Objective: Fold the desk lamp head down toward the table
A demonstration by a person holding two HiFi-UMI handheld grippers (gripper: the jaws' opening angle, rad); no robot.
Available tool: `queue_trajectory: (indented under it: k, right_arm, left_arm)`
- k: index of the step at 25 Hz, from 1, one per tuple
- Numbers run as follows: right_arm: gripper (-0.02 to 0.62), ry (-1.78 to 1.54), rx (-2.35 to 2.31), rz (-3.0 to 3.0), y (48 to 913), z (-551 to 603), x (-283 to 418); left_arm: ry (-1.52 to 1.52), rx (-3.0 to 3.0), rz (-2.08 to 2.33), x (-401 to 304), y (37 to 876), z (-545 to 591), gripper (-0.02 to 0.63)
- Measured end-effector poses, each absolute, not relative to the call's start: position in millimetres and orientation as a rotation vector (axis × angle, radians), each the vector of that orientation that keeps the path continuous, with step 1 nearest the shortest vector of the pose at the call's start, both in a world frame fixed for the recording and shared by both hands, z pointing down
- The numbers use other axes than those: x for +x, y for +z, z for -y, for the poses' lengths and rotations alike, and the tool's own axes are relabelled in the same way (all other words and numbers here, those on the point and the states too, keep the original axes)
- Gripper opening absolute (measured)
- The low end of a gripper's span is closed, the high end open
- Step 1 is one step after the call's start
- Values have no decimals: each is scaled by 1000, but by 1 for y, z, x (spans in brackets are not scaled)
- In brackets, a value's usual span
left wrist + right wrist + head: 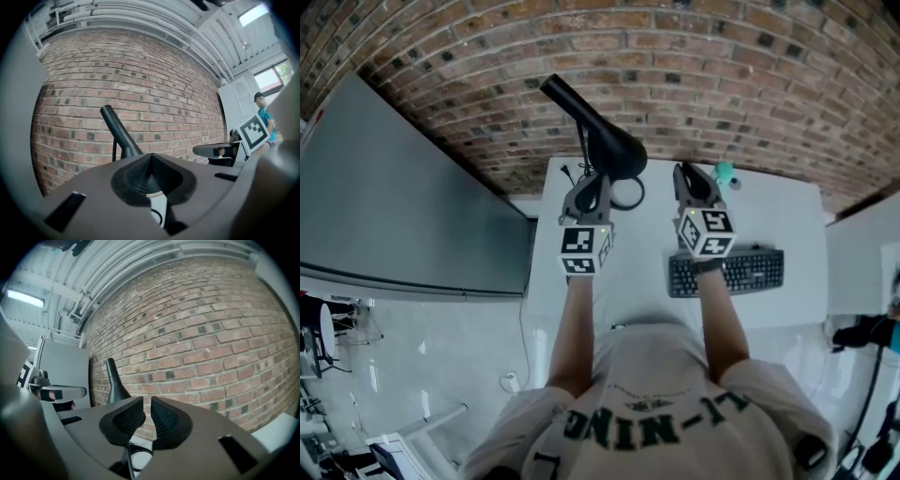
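Note:
The black desk lamp [598,131] stands at the back of the white table [787,211], its long head slanting up to the left over a ring base [629,193]. My left gripper [587,195] hovers just in front of the lamp's stem, and its jaws meet at the tips with nothing seen between them. In the left gripper view [150,157] the lamp head [120,132] rises behind the jaws. My right gripper [696,183] hovers to the right of the lamp. Its pads [146,404] stand a narrow gap apart, empty, with the lamp head [112,383] off to their left.
A black keyboard [727,272] lies under my right forearm. A small teal object [725,172] sits near the wall behind the right gripper. A brick wall [694,75] closes the back. A grey panel [384,206] borders the left. A person in a teal shirt [263,112] stands far right.

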State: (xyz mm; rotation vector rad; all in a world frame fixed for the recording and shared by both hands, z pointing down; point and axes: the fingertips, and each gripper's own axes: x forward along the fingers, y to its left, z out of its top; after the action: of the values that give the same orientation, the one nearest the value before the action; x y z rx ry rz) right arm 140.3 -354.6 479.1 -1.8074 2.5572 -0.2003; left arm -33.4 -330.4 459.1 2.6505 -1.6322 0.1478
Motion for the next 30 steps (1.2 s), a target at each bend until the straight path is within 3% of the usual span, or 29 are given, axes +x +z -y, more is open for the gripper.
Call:
queue_trajectory:
  k: [14, 30]
  right_arm:
    - [6, -101, -1896, -2481, 462, 318, 142]
    - [5, -114, -1945, -2448, 472, 315, 143]
  left_arm:
    - [136, 2708, 1599, -26, 448, 321, -2]
    - [142, 2723, 1573, -22, 452, 326, -2]
